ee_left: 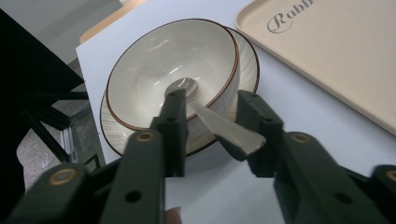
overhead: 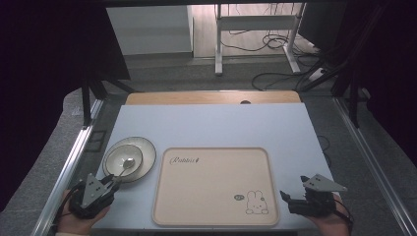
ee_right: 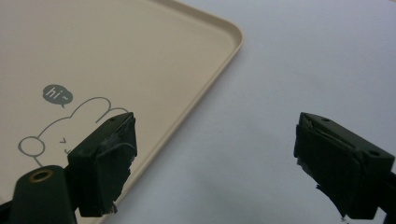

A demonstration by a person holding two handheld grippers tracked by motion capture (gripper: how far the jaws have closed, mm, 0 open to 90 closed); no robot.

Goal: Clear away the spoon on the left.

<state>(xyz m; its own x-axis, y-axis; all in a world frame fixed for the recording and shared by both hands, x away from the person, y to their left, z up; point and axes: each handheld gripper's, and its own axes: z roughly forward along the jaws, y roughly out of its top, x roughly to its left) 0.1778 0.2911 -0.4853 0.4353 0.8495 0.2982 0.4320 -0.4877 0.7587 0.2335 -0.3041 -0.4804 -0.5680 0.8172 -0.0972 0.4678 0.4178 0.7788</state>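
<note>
Left gripper [overhead: 112, 182] sits at the near-left table corner, about 7 o'clock from the tray; jaws partly closed around the spoon [ee_left: 219, 121] handle. In the left gripper view the handle lies between the pads, its end against the right pad [ee_left: 261, 135], a visible gap to the left pad, so I read it as not clamped yet. Spoon head rests in the bowl [ee_left: 154, 65], which stands on a ribbed plate [ee_left: 247, 60]; the handle leans out over the bowl rim toward the gripper. Right gripper [overhead: 295, 194] is at the near-right corner, roughly 5 o'clock, jaws wide and holding nothing, hovering over bare table just off the tray's edge. Risks, my judgement: the handle is thin, smooth and angled across the pads, so a squeeze could twist it or let it squirt out; contact is near the handle's tip, so a lift may let the head swing and clink on the bowl. Pulling low could drag the bowl across the plate or tip it. Tray [overhead: 211, 216] with the rabbit print [overhead: 255, 202] is bare, at 3 o'clock from the bowl, just beside the plate, nothing between them except the tray's raised rim. Beyond the table at 12 o'clock: a wooden board edge [overhead: 211, 97], then a desk frame [overhead: 255, 29] and loose cables [overhead: 275, 42] on the floor, well apart from the work.
</note>
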